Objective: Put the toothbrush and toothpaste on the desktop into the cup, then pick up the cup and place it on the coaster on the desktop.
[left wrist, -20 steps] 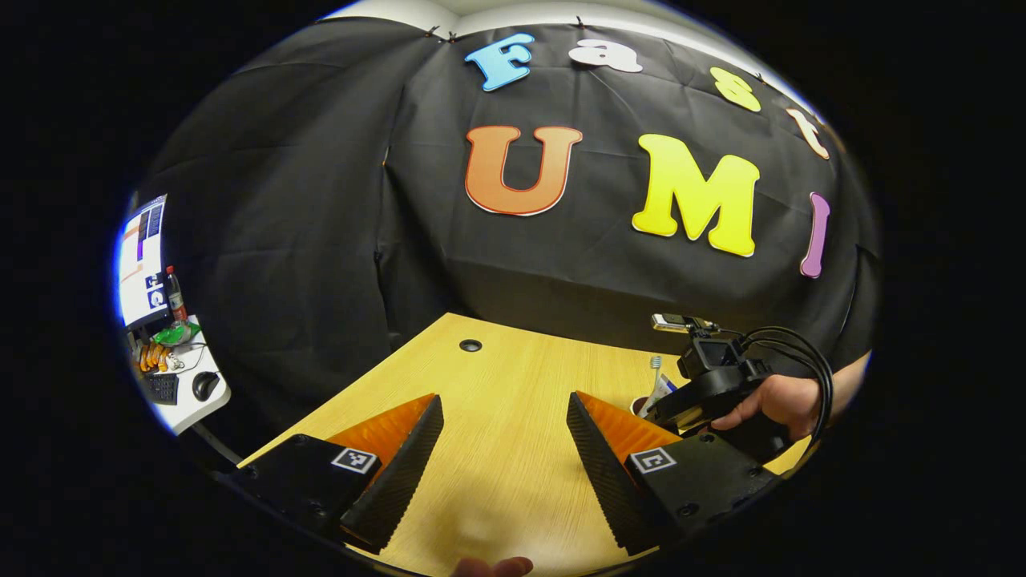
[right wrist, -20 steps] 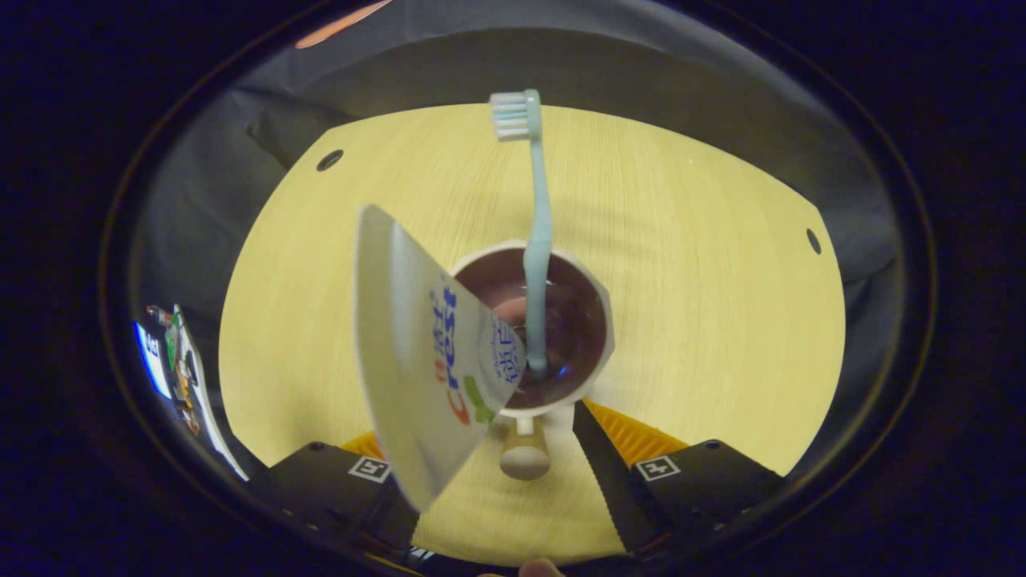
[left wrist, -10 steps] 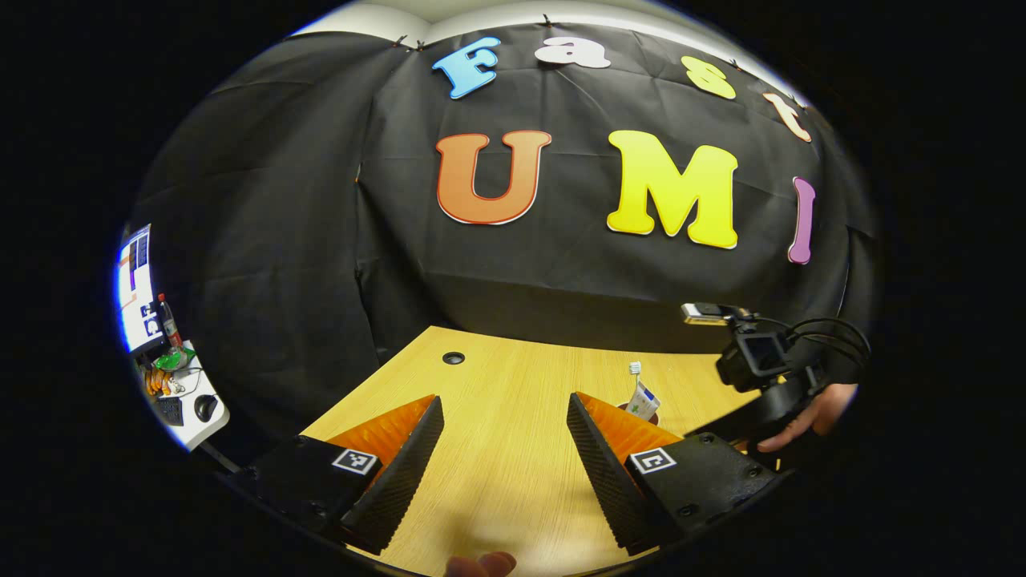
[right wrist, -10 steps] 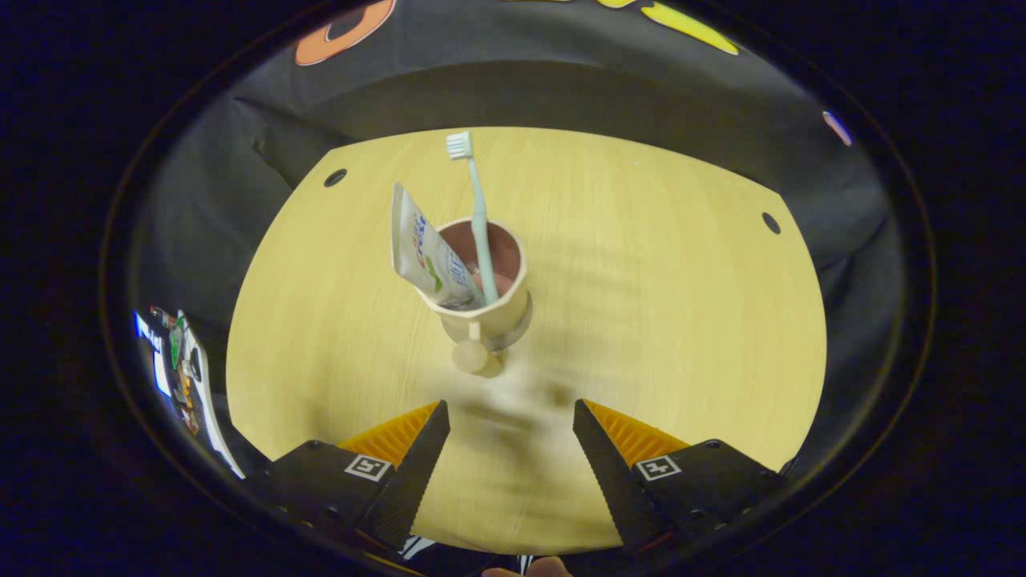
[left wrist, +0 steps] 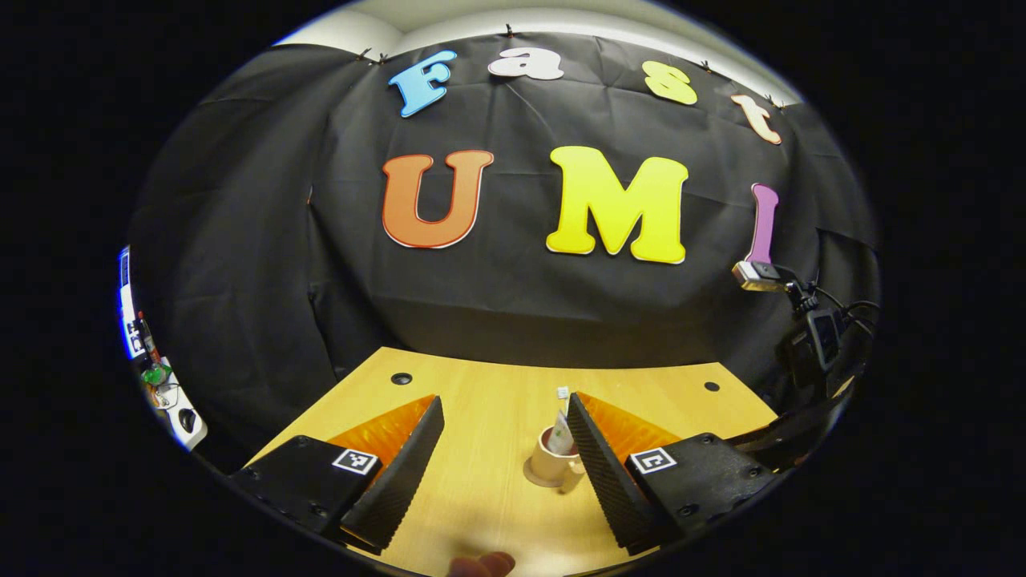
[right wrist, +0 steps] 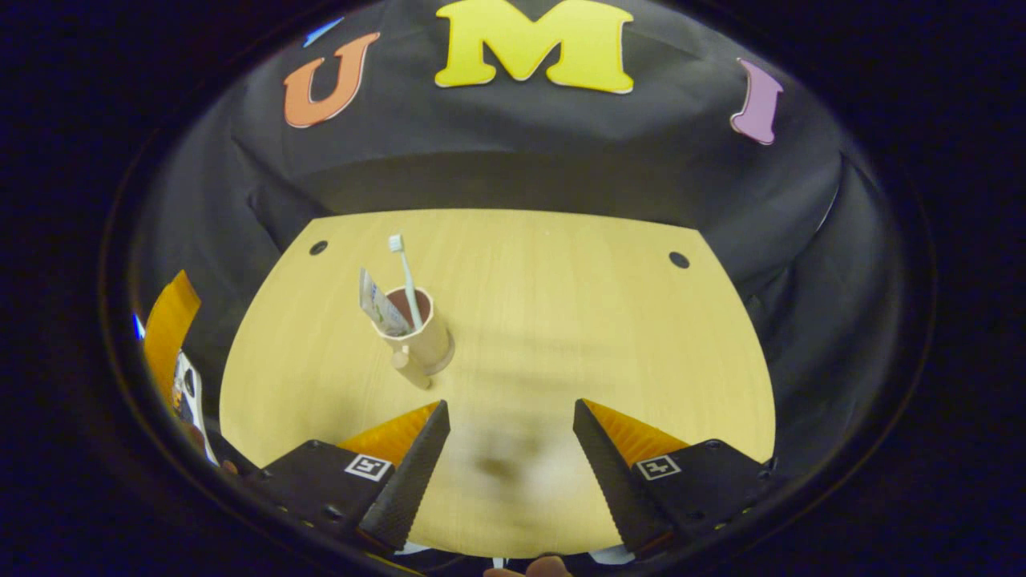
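One toothbrush [right wrist: 407, 280] upright in cup [right wrist: 422, 332], bristles up

Looks like a lab recording booth: black cloth wall [left wrist: 513, 304] behind a wooden desk [right wrist: 561, 320], office workstation [left wrist: 160, 385] off to the left gripper's left.

Only the cup [right wrist: 421, 335] (upright) interrupts bare desktop [right wrist: 577, 320].
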A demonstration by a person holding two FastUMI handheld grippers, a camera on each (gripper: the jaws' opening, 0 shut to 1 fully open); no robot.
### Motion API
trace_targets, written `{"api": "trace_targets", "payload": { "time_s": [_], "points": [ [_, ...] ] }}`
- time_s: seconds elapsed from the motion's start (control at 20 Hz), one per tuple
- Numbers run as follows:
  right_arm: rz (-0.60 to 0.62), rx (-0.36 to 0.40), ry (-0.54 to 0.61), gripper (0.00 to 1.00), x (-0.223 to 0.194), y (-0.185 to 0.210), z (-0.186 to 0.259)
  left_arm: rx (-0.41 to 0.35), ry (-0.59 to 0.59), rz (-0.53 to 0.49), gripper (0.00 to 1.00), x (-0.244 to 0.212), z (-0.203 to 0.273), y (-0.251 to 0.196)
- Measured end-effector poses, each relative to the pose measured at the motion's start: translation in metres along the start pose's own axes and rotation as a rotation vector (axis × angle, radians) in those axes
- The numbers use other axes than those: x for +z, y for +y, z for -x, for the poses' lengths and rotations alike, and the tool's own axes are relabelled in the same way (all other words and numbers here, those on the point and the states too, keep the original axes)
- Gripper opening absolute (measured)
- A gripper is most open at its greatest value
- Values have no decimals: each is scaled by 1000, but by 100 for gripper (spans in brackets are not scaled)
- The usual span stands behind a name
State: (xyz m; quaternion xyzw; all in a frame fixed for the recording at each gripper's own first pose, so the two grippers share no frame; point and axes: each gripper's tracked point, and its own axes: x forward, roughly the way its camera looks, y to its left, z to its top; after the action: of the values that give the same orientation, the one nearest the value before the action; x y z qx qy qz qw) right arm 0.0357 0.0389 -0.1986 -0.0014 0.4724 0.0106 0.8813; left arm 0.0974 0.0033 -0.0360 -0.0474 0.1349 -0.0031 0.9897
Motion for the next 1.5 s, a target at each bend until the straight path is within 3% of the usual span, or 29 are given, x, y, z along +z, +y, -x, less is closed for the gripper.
{"api": "trace_targets", "payload": {
  "time_s": [0.4, 0.6, 0.9, 1.5],
  "points": [
    [-25, -32, -382, 95, 51, -43, 59, -47, -106, -34, 98, 55, 16, -36],
    [-37, -50, -497, 98, 67, -62, 90, -57, -109, -35, 98, 64, 28, -47],
    [-37, -56, -699, 96, 84, -60, 140, -47, -111, -47, 98, 68, 41, -52],
    [-6, -14, -775, 96, 107, -41, 161, 6, -137, -18, 98, 84, 44, -36]
  ]
}}
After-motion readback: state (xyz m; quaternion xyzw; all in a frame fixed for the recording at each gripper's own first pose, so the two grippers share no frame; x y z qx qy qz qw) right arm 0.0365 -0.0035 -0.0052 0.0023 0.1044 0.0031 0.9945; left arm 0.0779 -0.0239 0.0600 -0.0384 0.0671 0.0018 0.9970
